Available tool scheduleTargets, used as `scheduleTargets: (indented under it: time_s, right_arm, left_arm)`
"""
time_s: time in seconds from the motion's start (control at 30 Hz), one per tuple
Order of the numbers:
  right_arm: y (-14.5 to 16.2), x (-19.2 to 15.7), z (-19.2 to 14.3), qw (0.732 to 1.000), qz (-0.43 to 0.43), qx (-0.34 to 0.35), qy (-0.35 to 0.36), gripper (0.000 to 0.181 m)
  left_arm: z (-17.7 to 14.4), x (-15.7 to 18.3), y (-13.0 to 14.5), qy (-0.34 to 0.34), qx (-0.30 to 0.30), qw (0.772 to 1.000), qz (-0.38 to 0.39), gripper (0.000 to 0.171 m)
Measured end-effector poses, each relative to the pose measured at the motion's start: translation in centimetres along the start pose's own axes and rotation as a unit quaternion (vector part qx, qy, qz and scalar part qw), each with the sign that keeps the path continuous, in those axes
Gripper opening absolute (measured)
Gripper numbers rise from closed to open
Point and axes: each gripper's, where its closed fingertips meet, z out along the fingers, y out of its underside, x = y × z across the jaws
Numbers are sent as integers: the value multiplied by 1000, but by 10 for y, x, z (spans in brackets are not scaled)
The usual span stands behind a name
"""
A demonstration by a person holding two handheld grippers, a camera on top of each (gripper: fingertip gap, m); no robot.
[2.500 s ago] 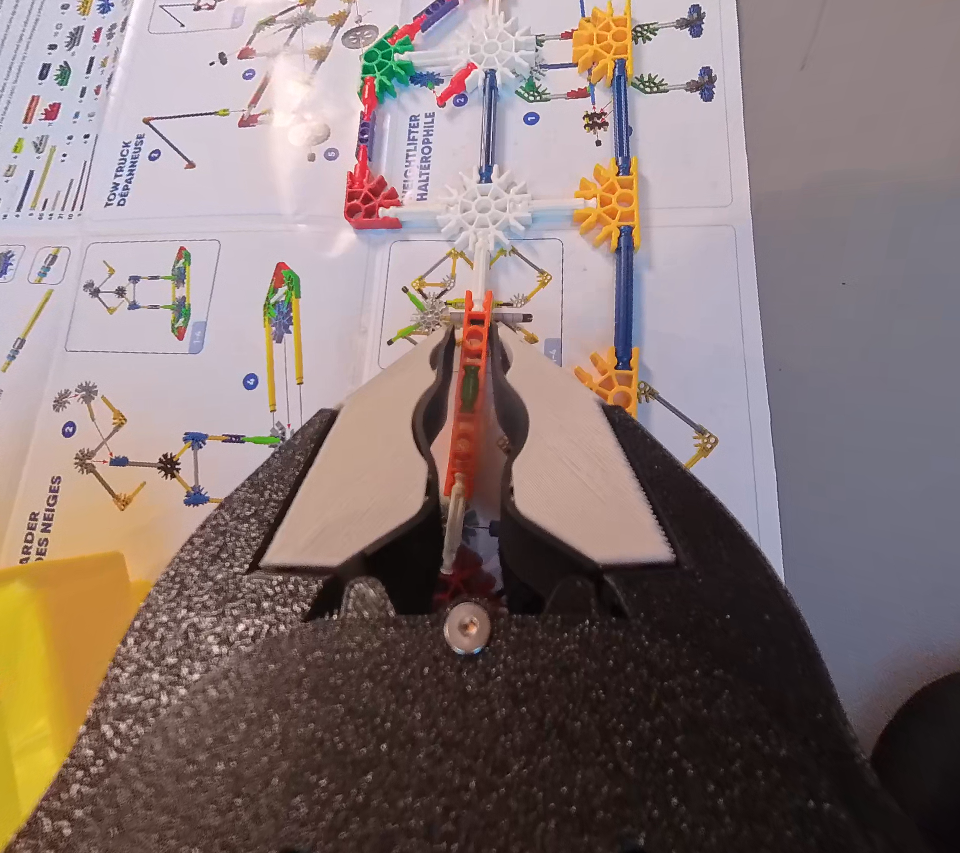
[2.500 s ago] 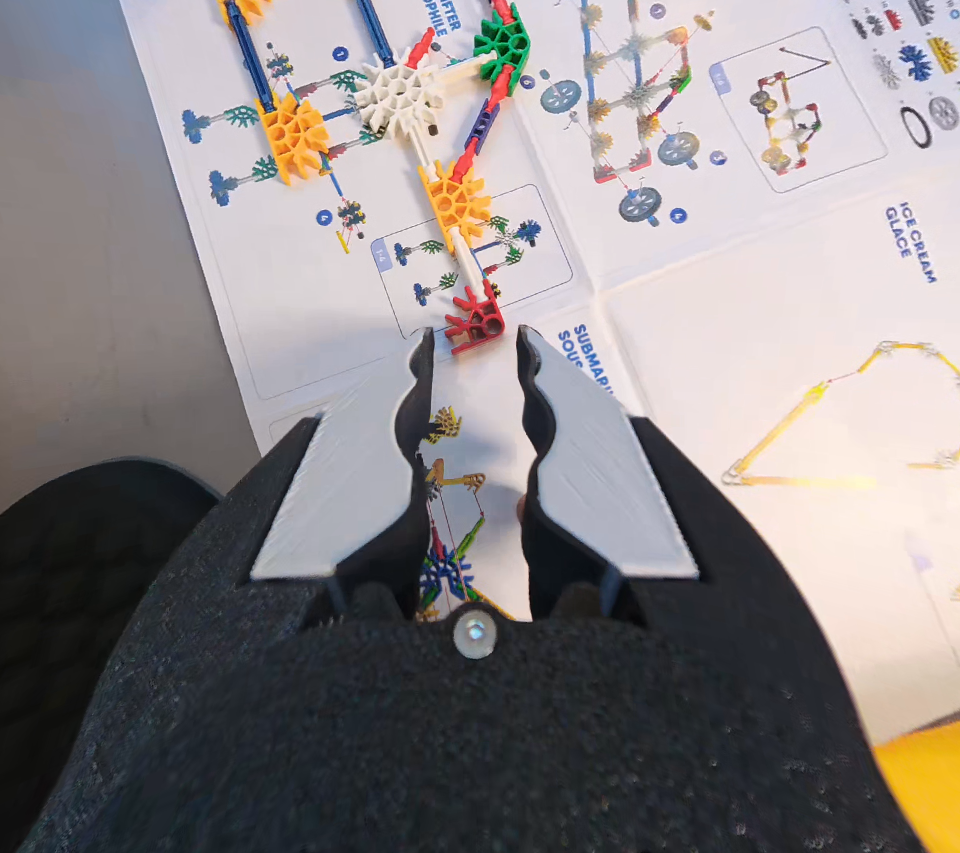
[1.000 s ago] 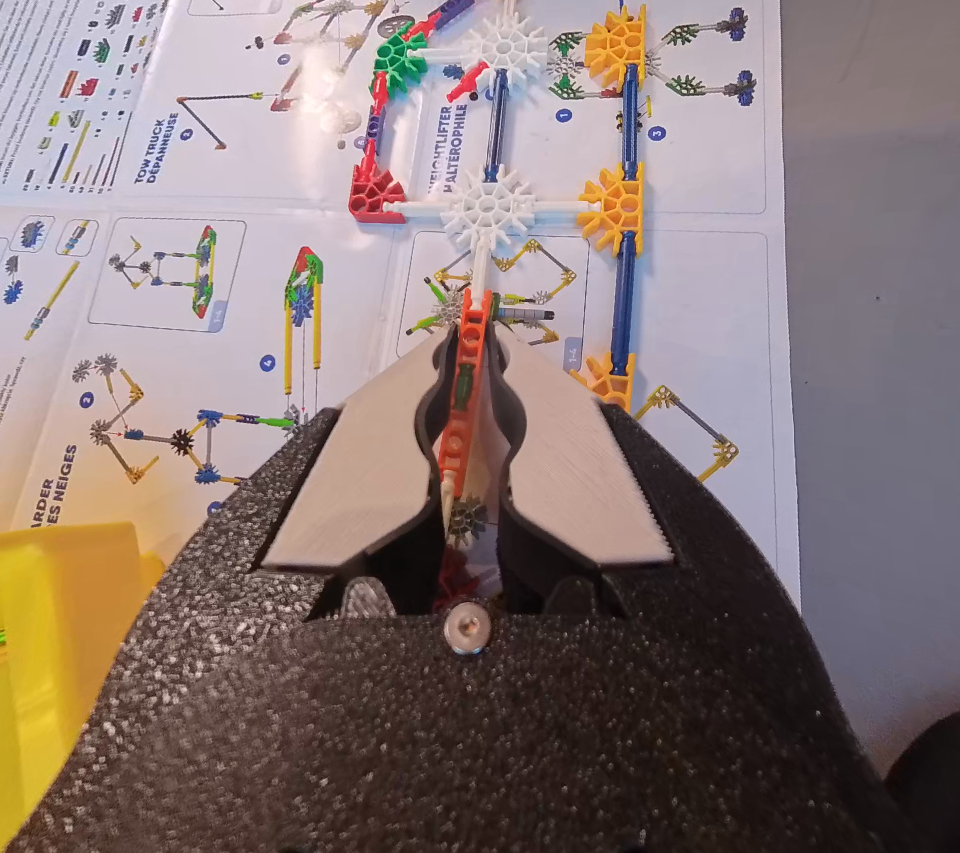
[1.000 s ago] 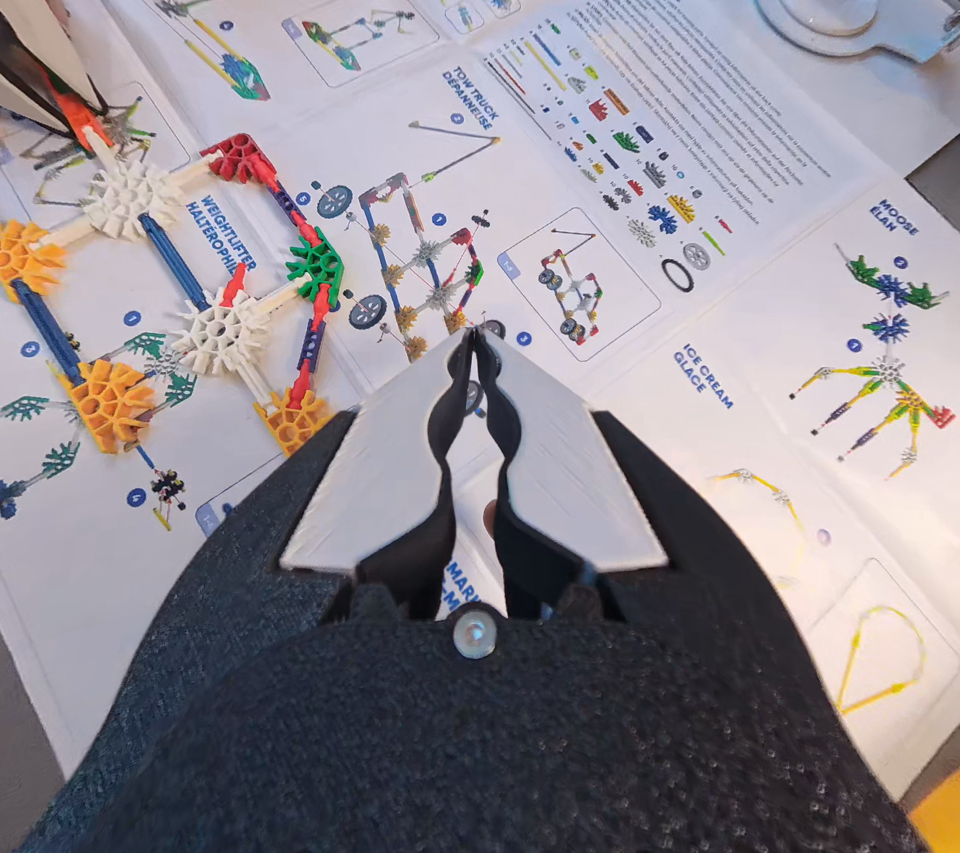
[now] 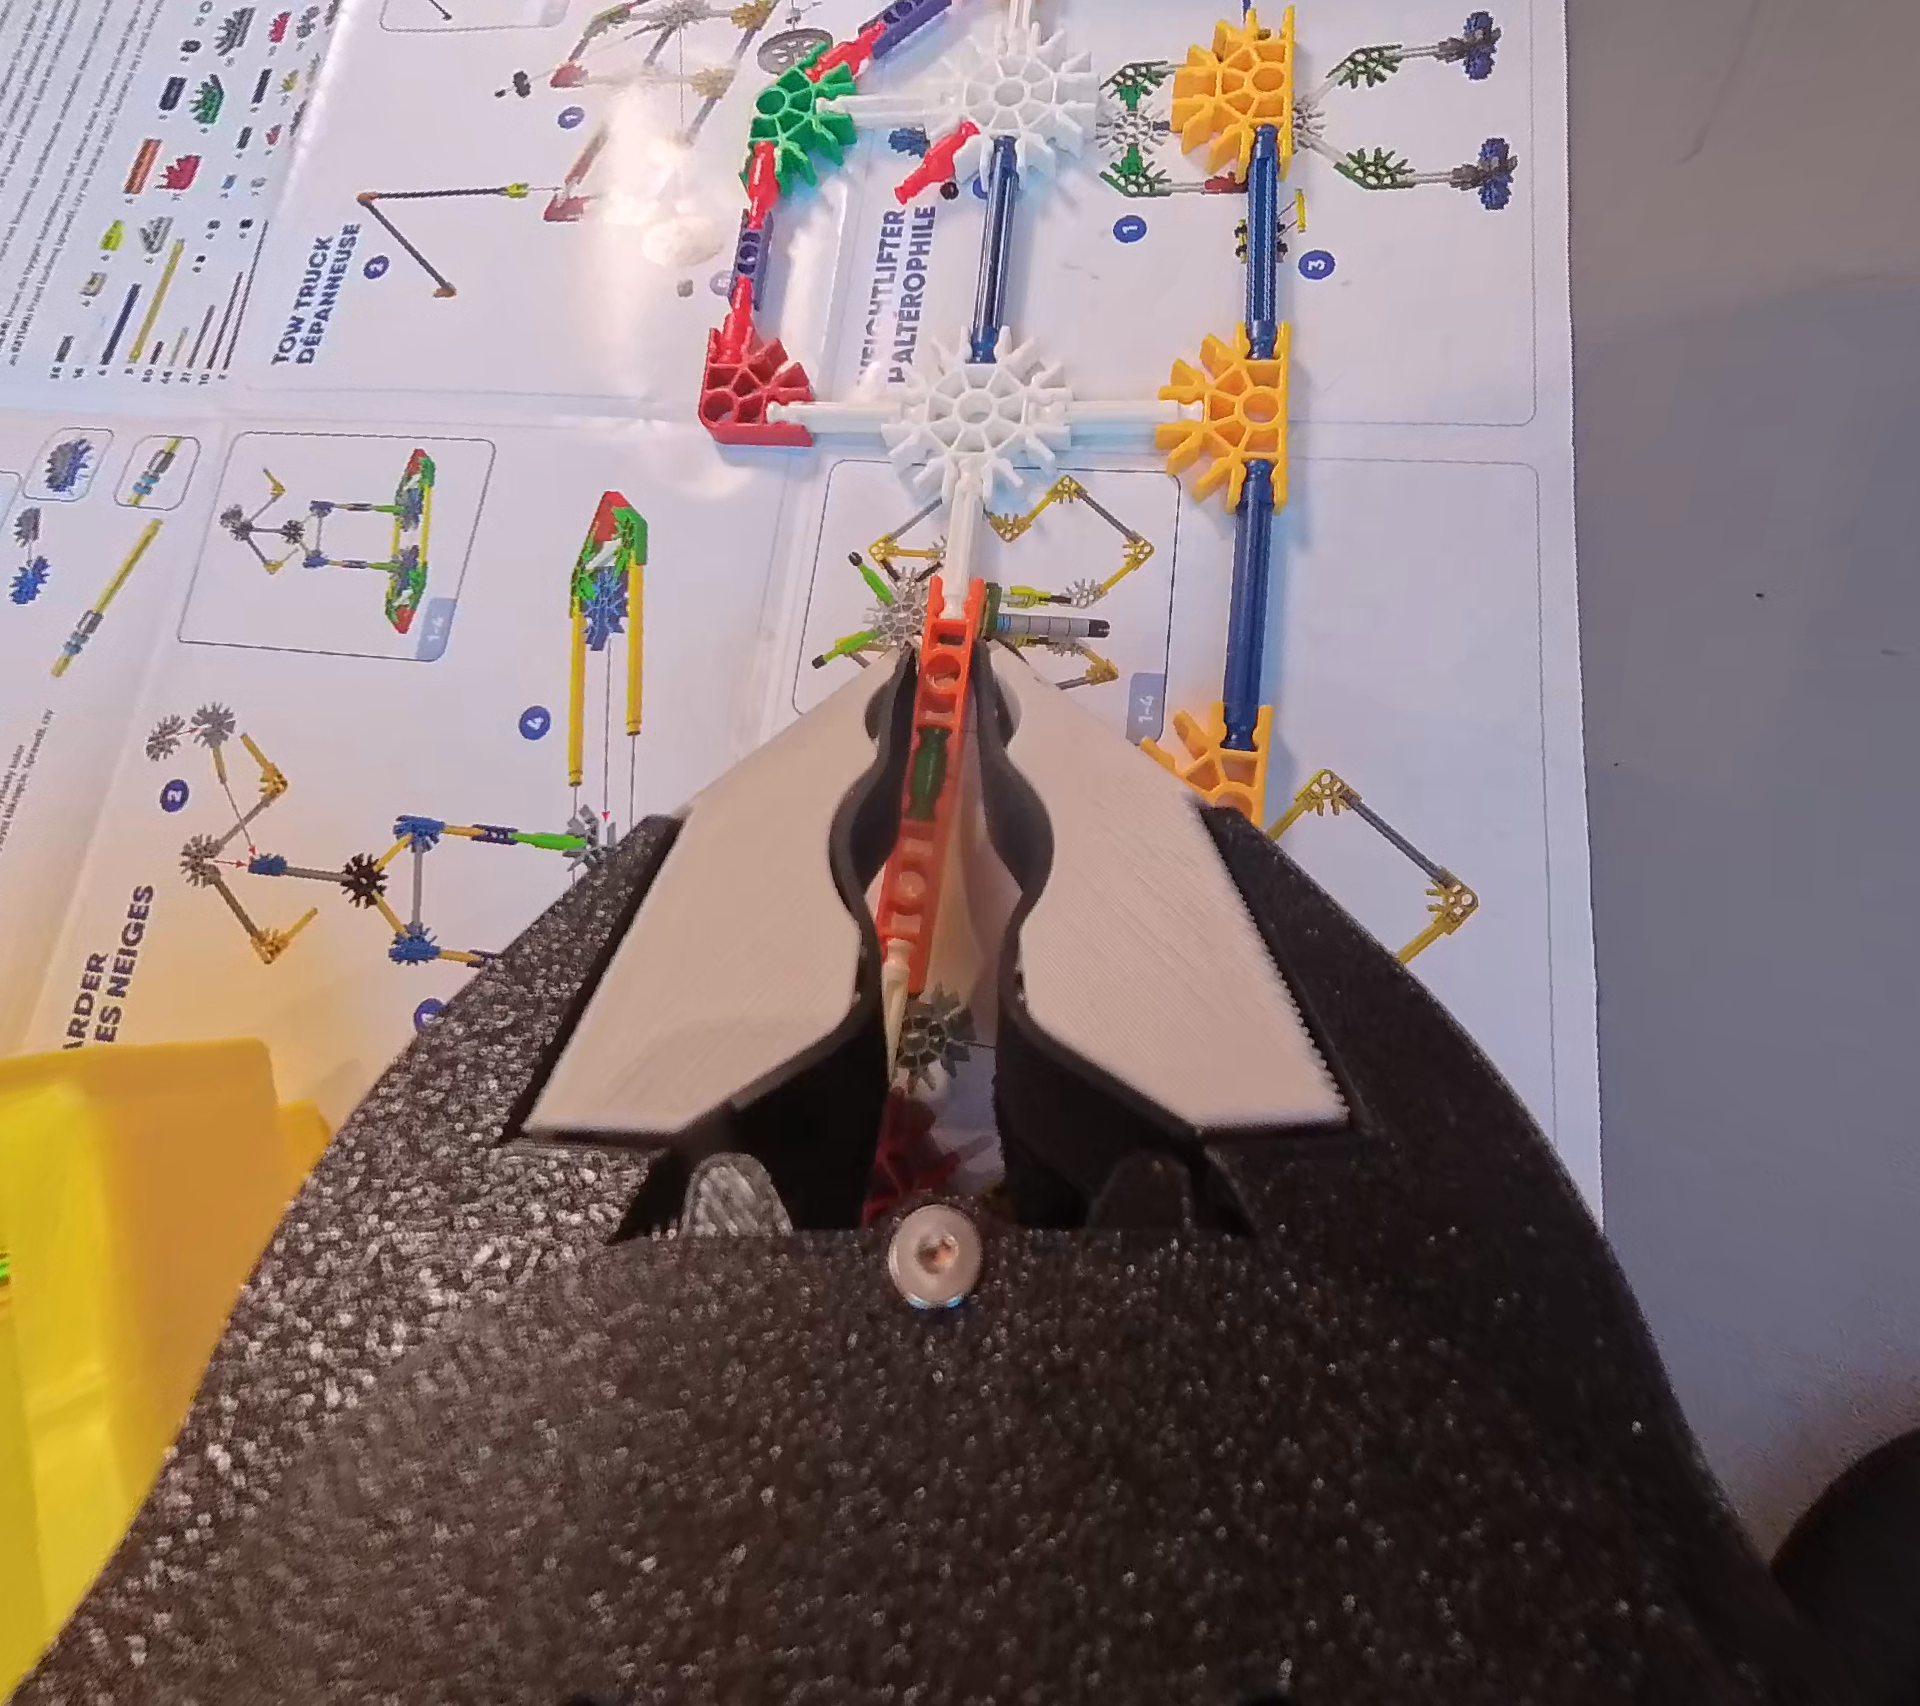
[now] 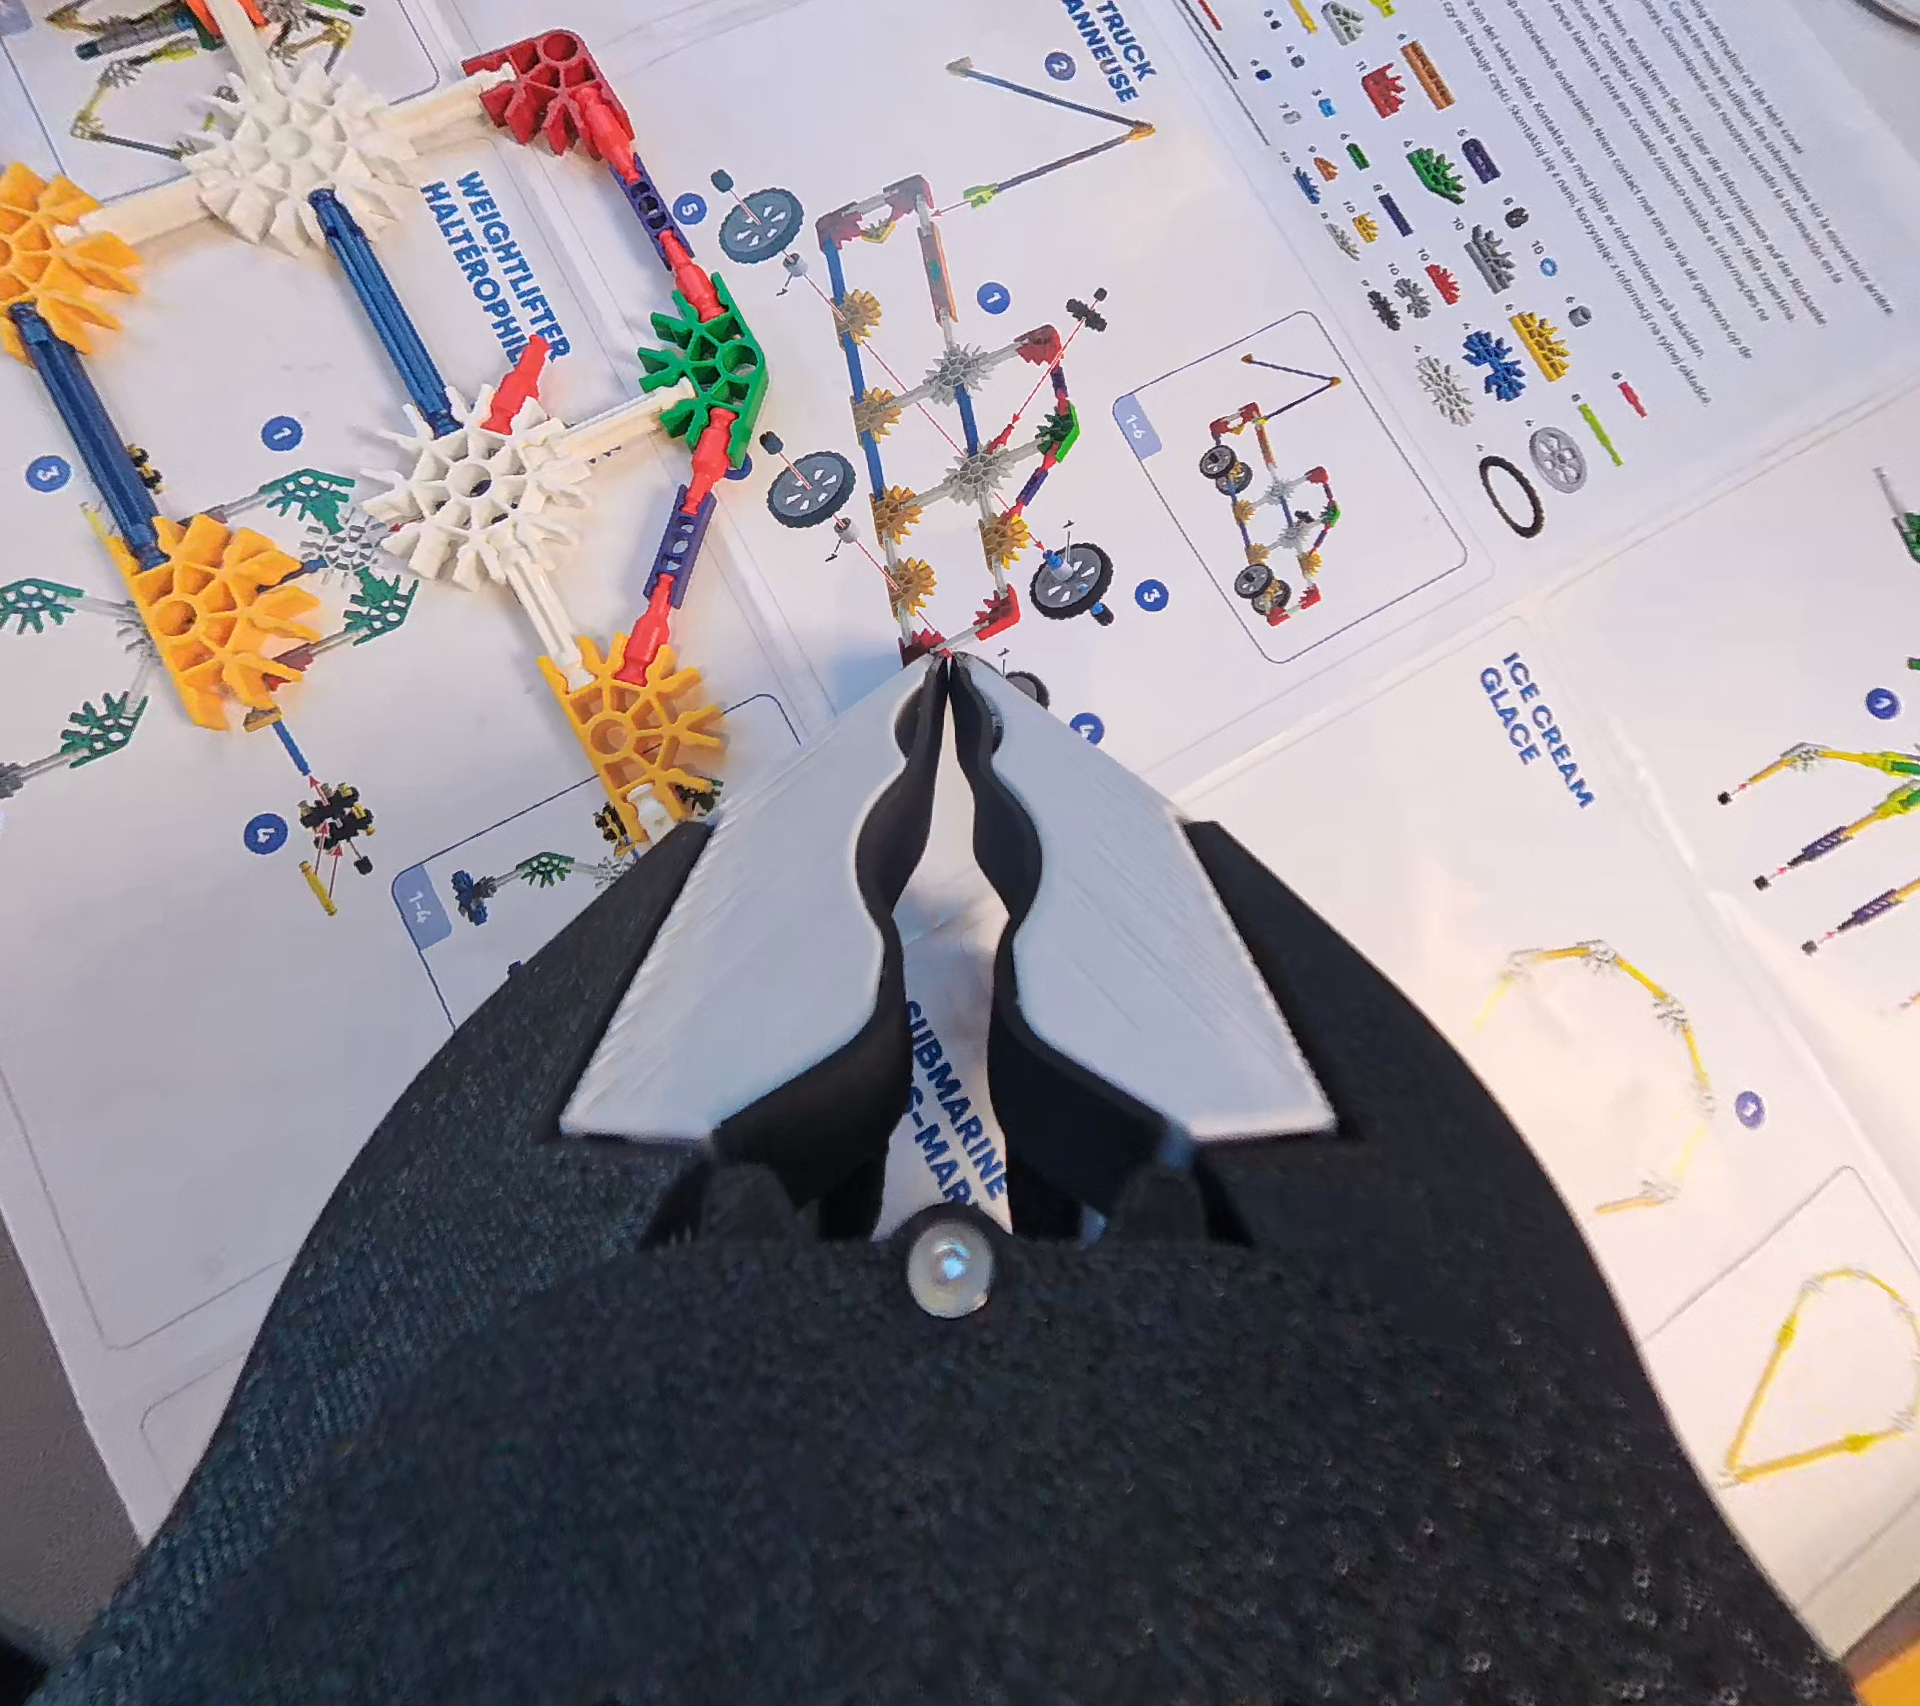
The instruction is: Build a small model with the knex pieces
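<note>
- On the white instruction sheet [image 5: 623,430], spread over a grey table [image 5: 1745,306], lies a flat toy construction model [image 5: 997,254] built of rods and snowflake-shaped connectors.
- Left gripper [image 5: 940,669]: jaws closed down on an orange connector strip [image 5: 930,773], held edge-on between the fingers. The strip's far end takes a white rod [image 5: 964,534].
- That white rod runs into the near white connector [image 5: 977,409] of the model; gripper and model are thus joined in one line.
- From the near white connector, white rods lead left to a red corner connector [image 5: 753,394] and right to a yellow connector [image 5: 1231,409]; a blue rod [image 5: 992,254] leads on to the far white connector [image 5: 1013,93].
- A green connector [image 5: 800,118] sits on the left edge of the model, between the red corner piece and a farther yellow one.
- Behind the orange strip, deep between the left fingers, something red shows; probably another connector, too shadowed to tell.
- Right gripper [image 6: 948,669]: fingertips pressed together, nothing between them. It is over printed diagrams, just beside the model's nearest yellow connector [image 6: 634,731], apart from it.
- A yellow bin [image 5: 114,1241] sits at the lower left of the left wrist view.
</note>
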Motion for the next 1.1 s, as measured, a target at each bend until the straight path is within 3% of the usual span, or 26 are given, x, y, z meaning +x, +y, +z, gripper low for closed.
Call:
scheduleTargets:
  time_s: [1.1]
  right_arm:
    - [0, -2, -2, 1000, 0, 15, 9, 2]
  left_arm:
    - [0, 0, 0, 0, 0, 1000, -1, 9]
